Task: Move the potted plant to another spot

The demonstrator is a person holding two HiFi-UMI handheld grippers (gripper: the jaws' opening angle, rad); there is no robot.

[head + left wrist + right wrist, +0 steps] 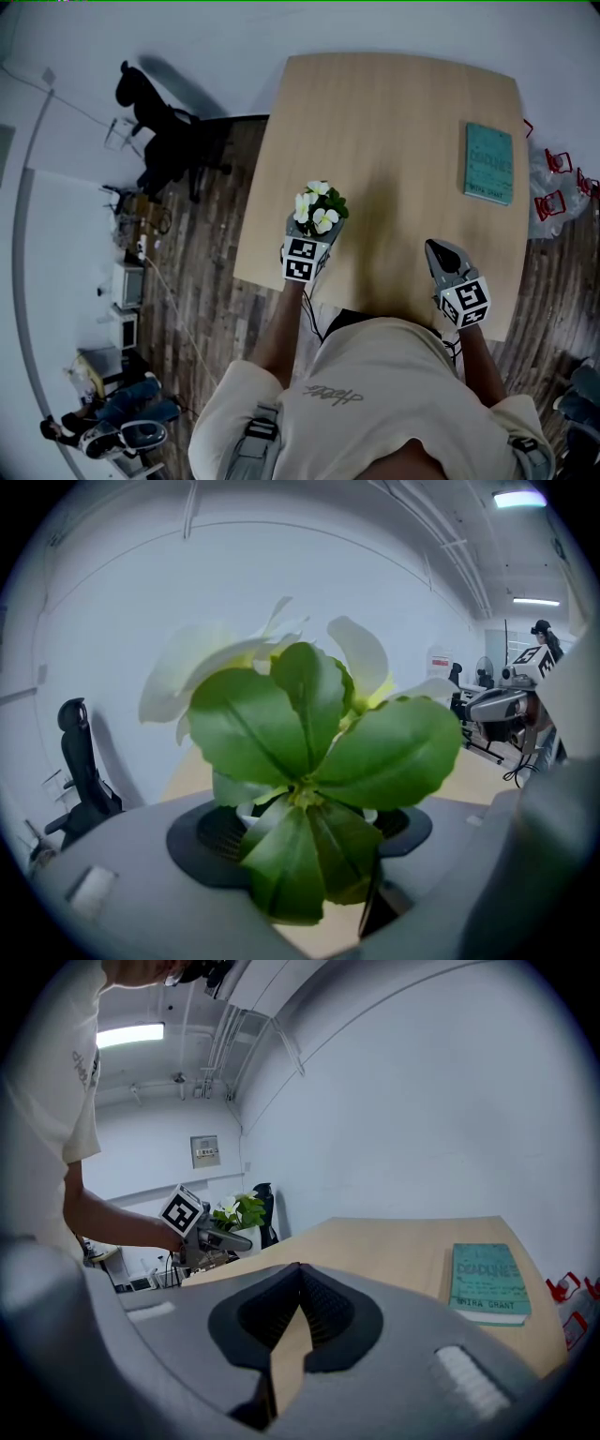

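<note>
From above, the left gripper (314, 234) has the potted plant (319, 208) between its jaws at the left edge of the wooden worktop (394, 112) – white flowers and green leaves stick up just past its marker cube. The right gripper (439, 251) sits near the front edge of the worktop, well apart from the plant, and a teal book (488, 162) lies flat towards the far right corner. A black chair (164, 141) stands on the floor off to the left. Looking along the left gripper, the jaws stand wide with the plant's leaves (309, 752) filling the space between them and a bit of white pot rim showing against the left pad – it is holding the plant. Looking along the right gripper (300, 1269), the jaw tips are together with nothing between them; beyond them the worktop (394, 1241) stretches out, the book (486, 1283) lies to the right, and the plant (239, 1211) shows at the far left in the other gripper (225, 1237).
</note>
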